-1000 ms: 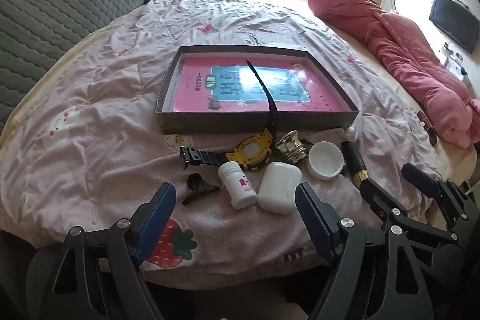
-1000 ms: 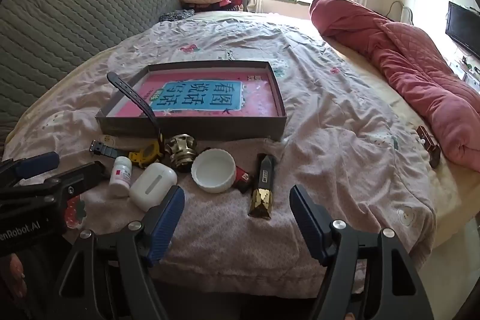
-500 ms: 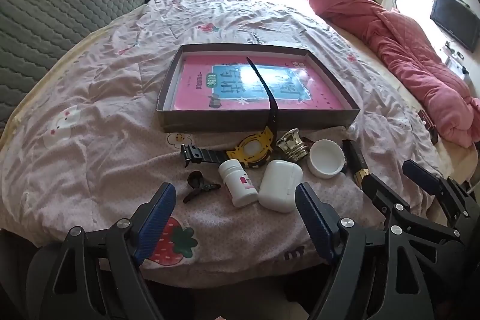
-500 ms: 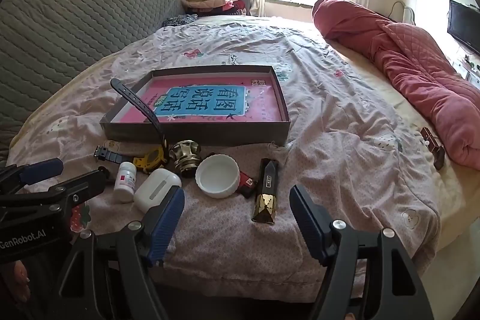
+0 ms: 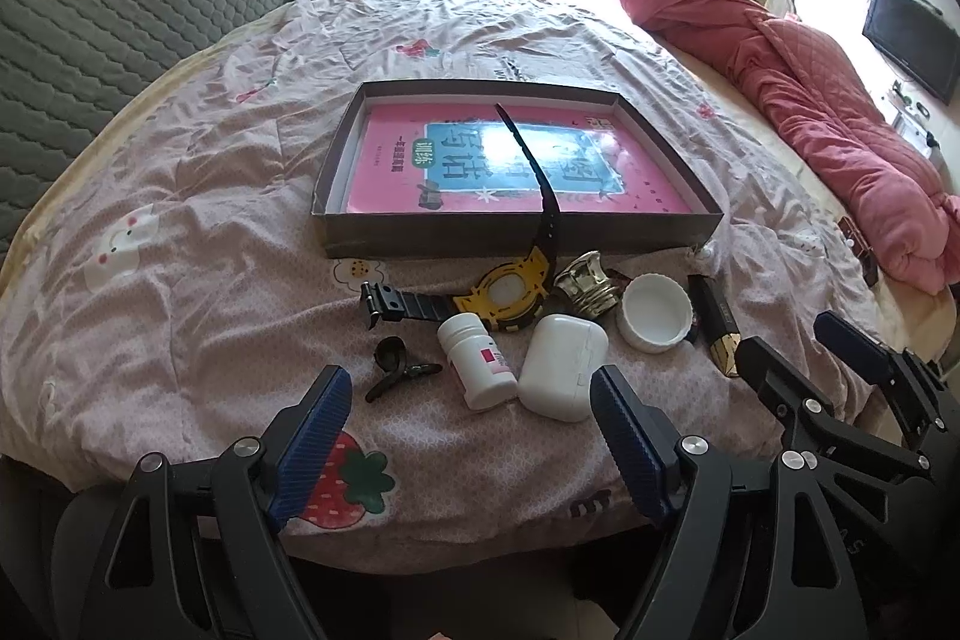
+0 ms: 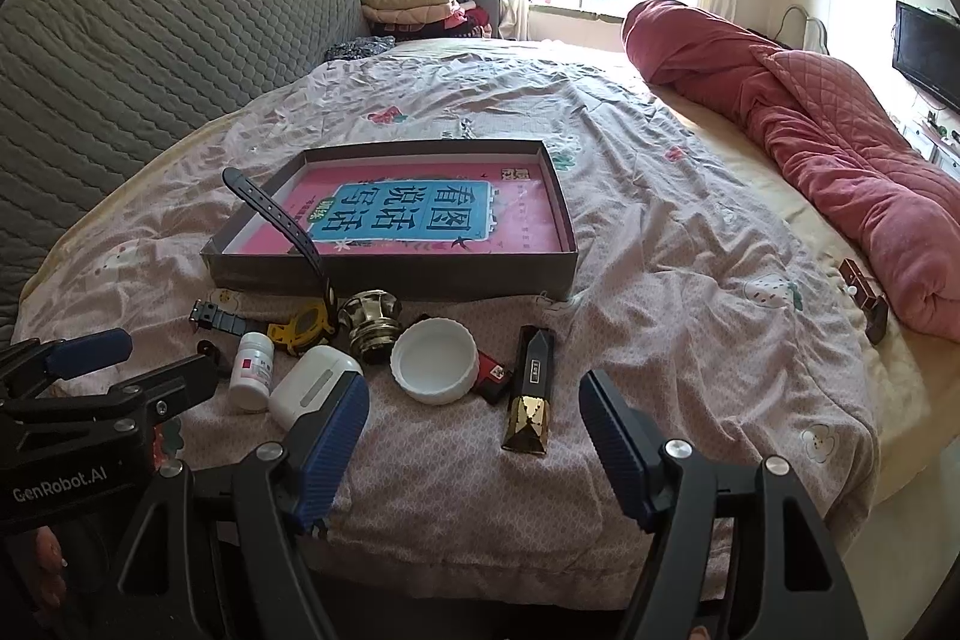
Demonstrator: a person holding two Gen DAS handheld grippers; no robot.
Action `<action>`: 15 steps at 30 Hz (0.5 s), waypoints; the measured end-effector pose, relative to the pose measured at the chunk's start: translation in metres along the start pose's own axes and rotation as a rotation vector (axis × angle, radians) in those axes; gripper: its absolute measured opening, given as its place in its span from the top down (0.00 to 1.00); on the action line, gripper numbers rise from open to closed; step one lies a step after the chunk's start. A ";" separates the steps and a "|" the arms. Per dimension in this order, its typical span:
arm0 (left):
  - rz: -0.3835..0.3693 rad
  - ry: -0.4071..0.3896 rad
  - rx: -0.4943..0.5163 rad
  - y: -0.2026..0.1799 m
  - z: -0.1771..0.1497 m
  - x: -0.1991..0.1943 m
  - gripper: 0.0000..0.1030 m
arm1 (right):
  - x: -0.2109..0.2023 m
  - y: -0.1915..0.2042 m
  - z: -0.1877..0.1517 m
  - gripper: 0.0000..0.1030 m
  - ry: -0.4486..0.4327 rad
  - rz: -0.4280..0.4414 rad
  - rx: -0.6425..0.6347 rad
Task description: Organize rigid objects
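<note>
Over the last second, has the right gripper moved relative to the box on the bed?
Yes. The right gripper has pulled back slightly: the box and the white cap sit lower and smaller in its view.

Watch (image 5: 510,286), bottle (image 5: 477,361) and case (image 5: 561,367) lie before the box (image 5: 516,235).

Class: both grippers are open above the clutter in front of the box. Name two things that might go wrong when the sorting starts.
1. The white case and pill bottle touch; grasping one may knock the other.
2. The watch strap leans over the box wall, so lifting it could snag or drag the box.
</note>
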State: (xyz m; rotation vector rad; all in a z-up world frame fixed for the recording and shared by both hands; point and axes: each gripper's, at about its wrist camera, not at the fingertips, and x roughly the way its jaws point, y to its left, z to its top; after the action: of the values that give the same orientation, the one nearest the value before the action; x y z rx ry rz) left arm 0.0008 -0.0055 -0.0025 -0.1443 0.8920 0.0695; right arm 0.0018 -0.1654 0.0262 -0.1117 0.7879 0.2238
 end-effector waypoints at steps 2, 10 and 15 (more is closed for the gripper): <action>0.000 -0.002 -0.002 0.000 0.000 0.000 0.20 | -0.001 0.000 0.001 0.30 0.000 -0.001 0.001; 0.002 0.006 0.000 0.003 0.000 0.000 0.20 | 0.000 0.000 0.002 0.30 -0.003 0.000 0.000; 0.000 -0.002 0.001 0.003 0.000 0.000 0.20 | -0.001 0.000 0.002 0.30 -0.009 -0.002 0.000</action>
State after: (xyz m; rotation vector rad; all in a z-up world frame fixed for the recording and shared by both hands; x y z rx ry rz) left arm 0.0004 -0.0026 -0.0028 -0.1430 0.8898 0.0696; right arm 0.0027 -0.1652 0.0280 -0.1118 0.7787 0.2226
